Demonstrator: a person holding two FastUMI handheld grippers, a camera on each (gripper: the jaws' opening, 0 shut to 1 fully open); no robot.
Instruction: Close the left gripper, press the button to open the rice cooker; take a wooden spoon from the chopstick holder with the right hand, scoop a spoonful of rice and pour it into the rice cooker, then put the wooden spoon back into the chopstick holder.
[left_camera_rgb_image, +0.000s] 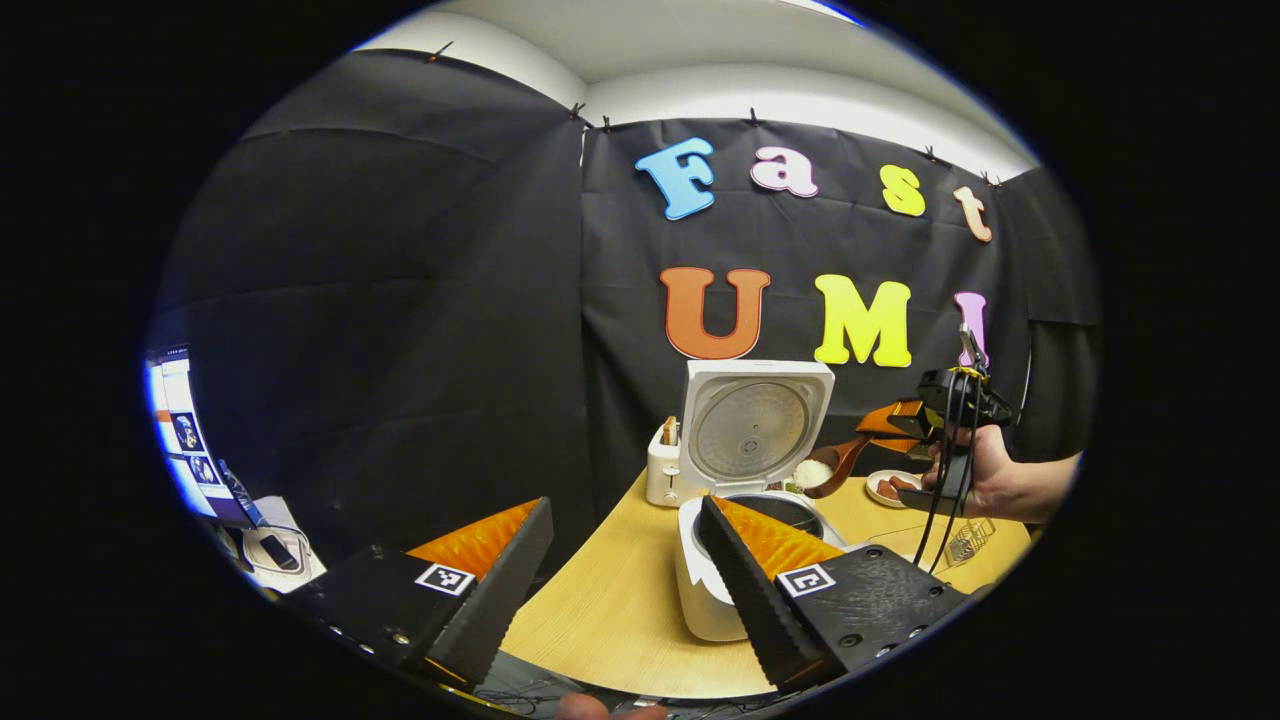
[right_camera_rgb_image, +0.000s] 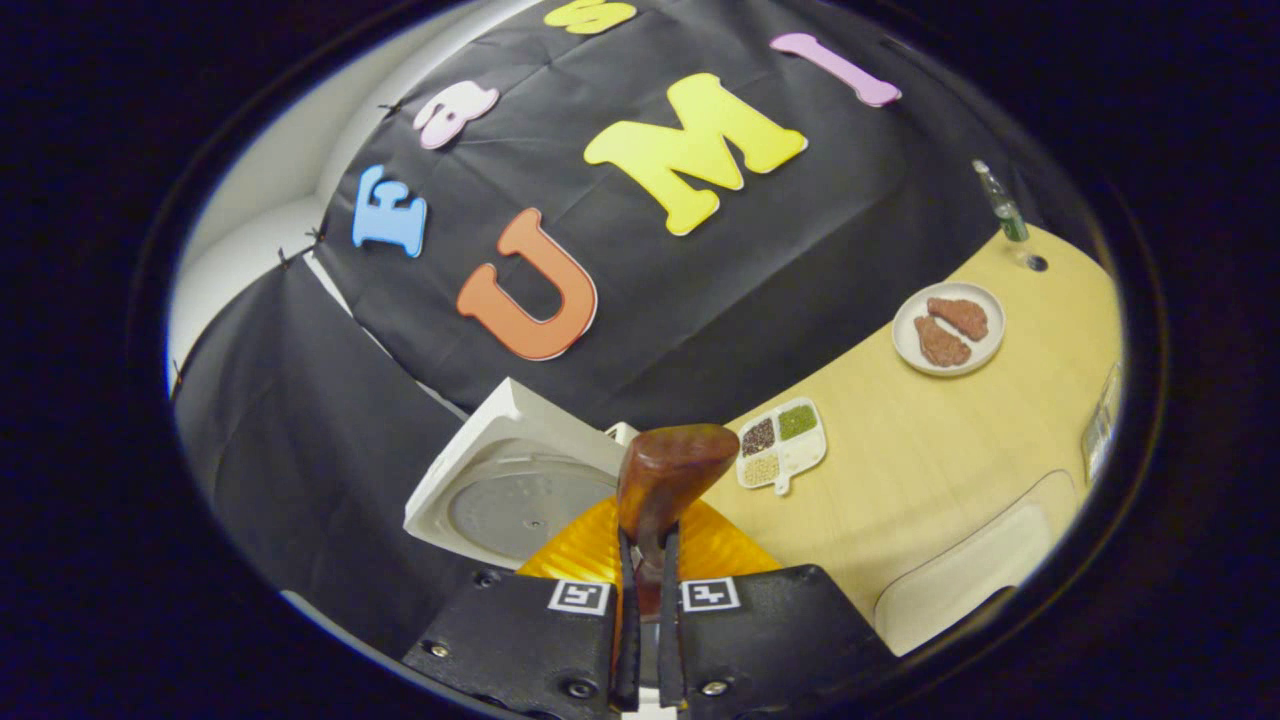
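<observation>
The white rice cooker (left_camera_rgb_image: 700, 575) stands on the wooden table with its lid (left_camera_rgb_image: 755, 425) swung up; the lid (right_camera_rgb_image: 510, 490) also appears in the right gripper view. My left gripper (left_camera_rgb_image: 625, 505) is open in front of the cooker, holding nothing. A wooden spoon (left_camera_rgb_image: 838, 462) heaped with white rice hangs just above the pot's right rim. My right gripper (left_camera_rgb_image: 905, 420), held by a hand (left_camera_rgb_image: 995, 485), is shut on its handle. In the right gripper view the gripper (right_camera_rgb_image: 646, 545) pinches the spoon (right_camera_rgb_image: 672, 470), whose back faces the camera. The white chopstick holder (left_camera_rgb_image: 663, 465) stands left of the cooker.
A plate with meat pieces (right_camera_rgb_image: 948, 328) and a sectioned tray of grains (right_camera_rgb_image: 782, 445) lie on the table (right_camera_rgb_image: 900, 490). A bottle (right_camera_rgb_image: 1003, 205) stands at the far corner. A wire rack (left_camera_rgb_image: 968, 540) sits near the table's right edge. A desk with a screen (left_camera_rgb_image: 180, 430) is far left.
</observation>
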